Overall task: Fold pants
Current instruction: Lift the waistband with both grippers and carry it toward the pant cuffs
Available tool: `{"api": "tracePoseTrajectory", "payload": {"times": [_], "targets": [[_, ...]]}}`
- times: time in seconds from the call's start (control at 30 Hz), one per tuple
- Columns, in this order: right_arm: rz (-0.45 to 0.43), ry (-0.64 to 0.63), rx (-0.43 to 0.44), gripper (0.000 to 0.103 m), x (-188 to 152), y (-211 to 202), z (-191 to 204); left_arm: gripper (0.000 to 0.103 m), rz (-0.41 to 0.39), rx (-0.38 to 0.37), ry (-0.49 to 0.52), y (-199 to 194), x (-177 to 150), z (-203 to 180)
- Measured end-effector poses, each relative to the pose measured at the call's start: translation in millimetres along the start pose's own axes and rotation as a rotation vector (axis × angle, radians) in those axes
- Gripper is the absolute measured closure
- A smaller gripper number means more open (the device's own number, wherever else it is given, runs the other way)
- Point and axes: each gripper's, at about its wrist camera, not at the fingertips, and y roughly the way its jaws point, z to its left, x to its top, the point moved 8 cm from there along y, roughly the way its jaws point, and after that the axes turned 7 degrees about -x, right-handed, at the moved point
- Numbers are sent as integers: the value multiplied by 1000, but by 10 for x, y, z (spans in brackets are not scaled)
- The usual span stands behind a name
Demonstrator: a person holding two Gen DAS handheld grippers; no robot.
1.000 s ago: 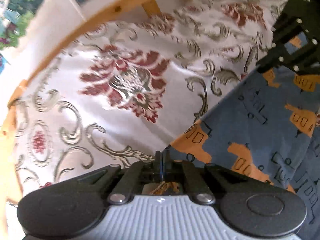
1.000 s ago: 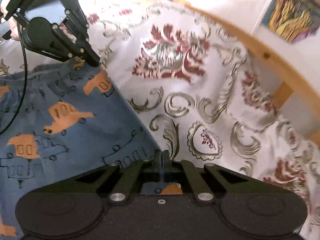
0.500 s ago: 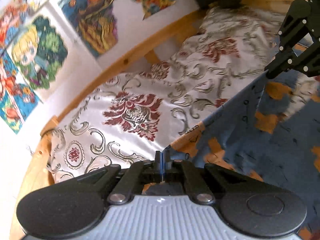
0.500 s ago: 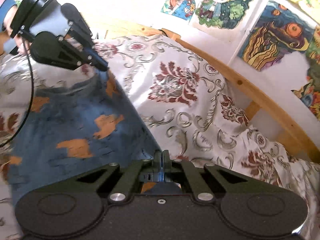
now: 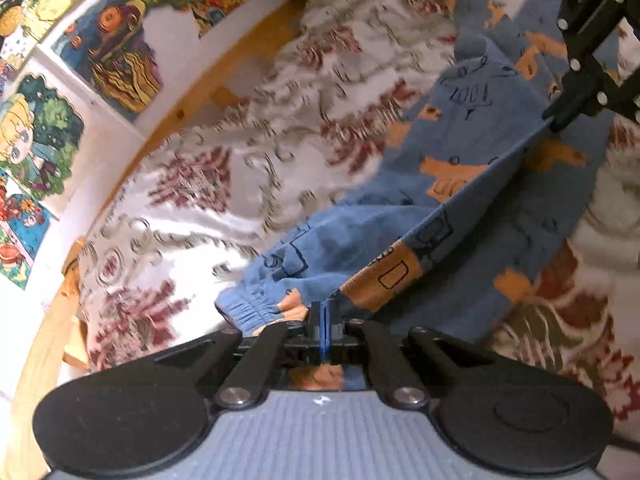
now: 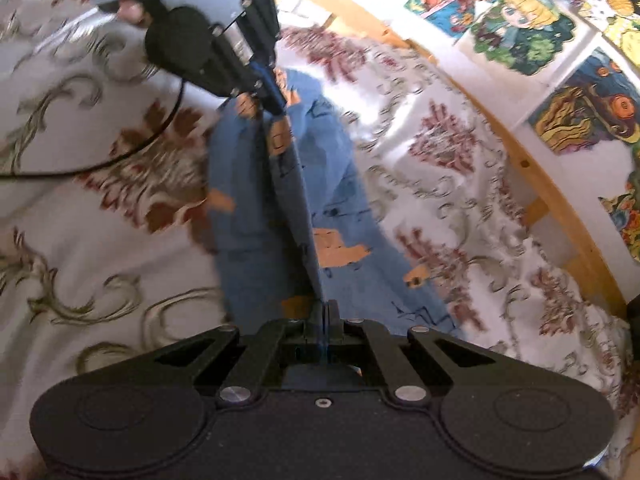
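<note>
Left wrist view shows the left gripper (image 5: 324, 314) pinched closed on the edge of one pair of blue cotton pants printed with orange vehicles (image 5: 460, 184). A taut fold of the cloth runs from there up to the right gripper (image 5: 558, 120), which is likewise clamped on the pants near the upper right of that view. Both ends are lifted, while the rest of the garment sags onto the white bedspread with red and olive floral scrolls (image 5: 200, 216). An elastic gathered hem (image 5: 248, 312) hangs just beside the left gripper's fingertips.

In the right wrist view the right gripper (image 6: 325, 310) has its jaws shut on the fabric, and the stretched edge of the pants (image 6: 296, 184) leads away to the left gripper (image 6: 270, 98), held in a person's hand (image 6: 130, 10). One black cable (image 6: 132, 152) trails from that gripper across the bedspread (image 6: 80, 240).

One curved wooden bed rail (image 6: 536, 184) bounds the far edge of the bed, and several colourful cartoon posters (image 6: 516, 36) cover the white wall beyond it. Bedspread lies bare on either side of the pants, wider on the side away from the rail. Motion blur softens much of the pattern.
</note>
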Motion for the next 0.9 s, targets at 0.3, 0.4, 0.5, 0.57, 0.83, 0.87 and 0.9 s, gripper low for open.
{"api": "tracePoseTrajectory", "payload": {"times": [0.3,0.4,0.5,0.57,0.83,0.87,0.9], "targets": [[7,10,-57,103,-87,51,137,102,-5,52,121,-32,-105,-219],[7,11,-73,87,-95,55,142,95,-21,27,138,-64,-93,-228],[11,17,-70,81,-130,24,132,68,-42,11,136,-126,-70,-234],[14,12,-73,78,-159,11,118,61,-52,5,168,-140,-54,-279],[49,32,-98,78,-278,94,13,77,-30,-7,222,-28,10,-343],[51,32,-92,88,-290,100,21,92,-24,-16,222,-11,19,-337],[56,32,-88,103,-302,107,27,93,-16,-24,217,4,26,-330]]}}
